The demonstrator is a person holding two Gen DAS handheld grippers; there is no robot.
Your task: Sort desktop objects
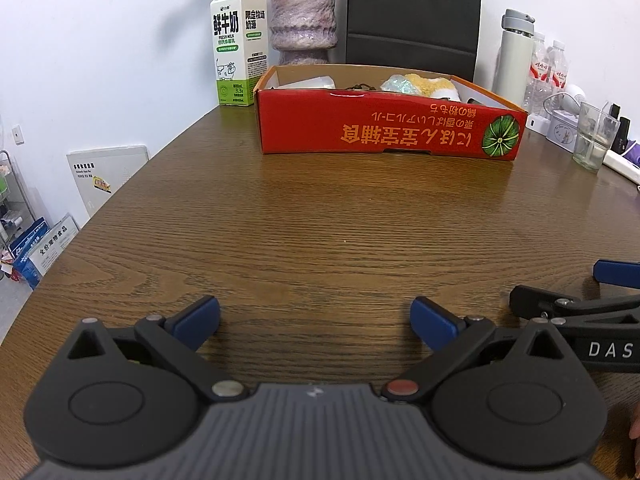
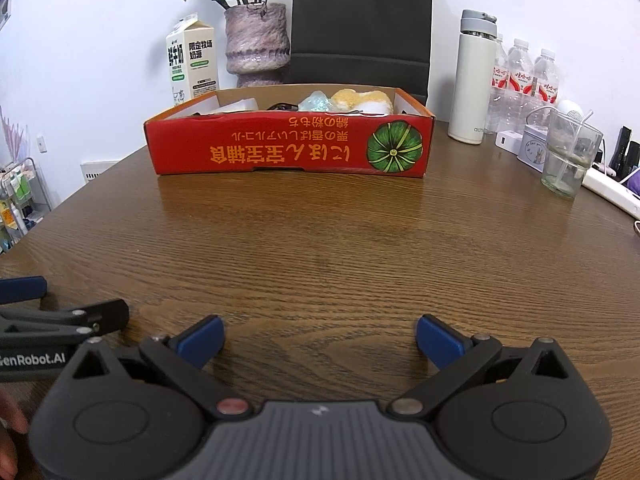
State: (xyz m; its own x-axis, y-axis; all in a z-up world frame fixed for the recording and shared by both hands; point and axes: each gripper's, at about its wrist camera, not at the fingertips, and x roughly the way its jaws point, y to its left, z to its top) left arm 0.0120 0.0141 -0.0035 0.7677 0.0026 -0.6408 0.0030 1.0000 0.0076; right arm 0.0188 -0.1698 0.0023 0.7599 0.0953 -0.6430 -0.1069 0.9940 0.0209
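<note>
Wooden table (image 1: 320, 220), red box (image 1: 390, 128) beyond.

- The surface (image 2: 320, 240) is seen in brown with dark wavy wood grain.
- A red box (image 2: 280, 148) is printed with orange characters and a striped green pumpkin.
- A milk carton (image 1: 238, 44) is coloured white and green, with a small cow drawn on it.
- A mottled pink-grey vase (image 2: 258, 42) is shown.
- Each tool (image 1: 316, 320) (image 2: 320, 338) is black with blue pads.
</note>
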